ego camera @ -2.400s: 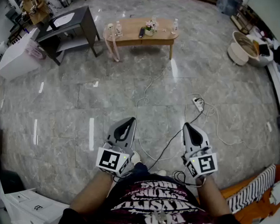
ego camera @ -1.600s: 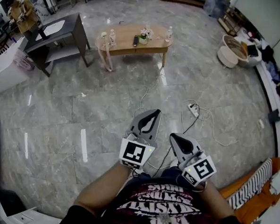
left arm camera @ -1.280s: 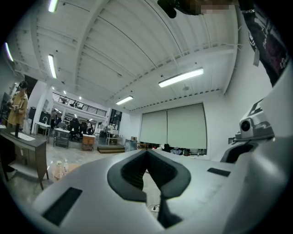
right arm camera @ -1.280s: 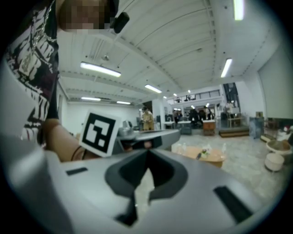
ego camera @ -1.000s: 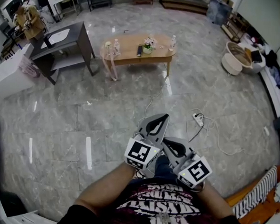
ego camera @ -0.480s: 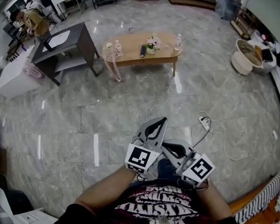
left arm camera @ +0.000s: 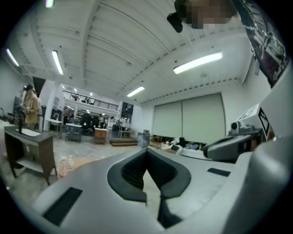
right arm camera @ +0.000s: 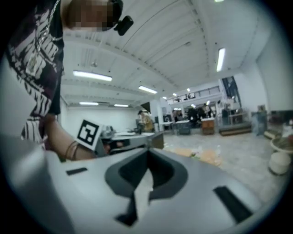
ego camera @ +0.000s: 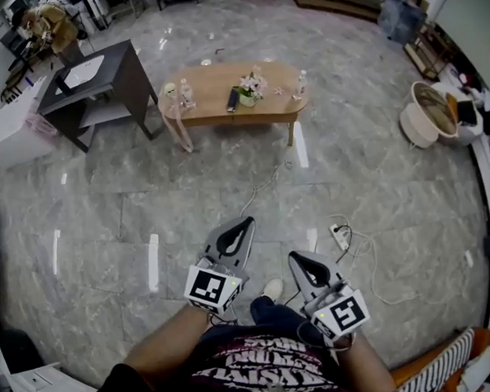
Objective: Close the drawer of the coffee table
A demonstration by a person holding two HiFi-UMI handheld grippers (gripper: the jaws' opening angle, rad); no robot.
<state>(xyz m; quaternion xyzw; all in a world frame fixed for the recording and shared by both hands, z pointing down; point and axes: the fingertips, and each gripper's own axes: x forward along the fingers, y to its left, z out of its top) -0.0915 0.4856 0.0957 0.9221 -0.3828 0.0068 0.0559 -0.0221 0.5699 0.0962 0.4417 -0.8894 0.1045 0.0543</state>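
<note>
The left gripper [ego camera: 243, 224] and right gripper [ego camera: 298, 258] are side by side, low in front of the person, jaws together and empty. The coffee table [ego camera: 209, 85] stands well ahead across the floor [ego camera: 105, 208]. Its drawer cannot be made out.

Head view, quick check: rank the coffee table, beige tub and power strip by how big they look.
1. coffee table
2. beige tub
3. power strip, smallest even though it lies nearest the camera
</note>
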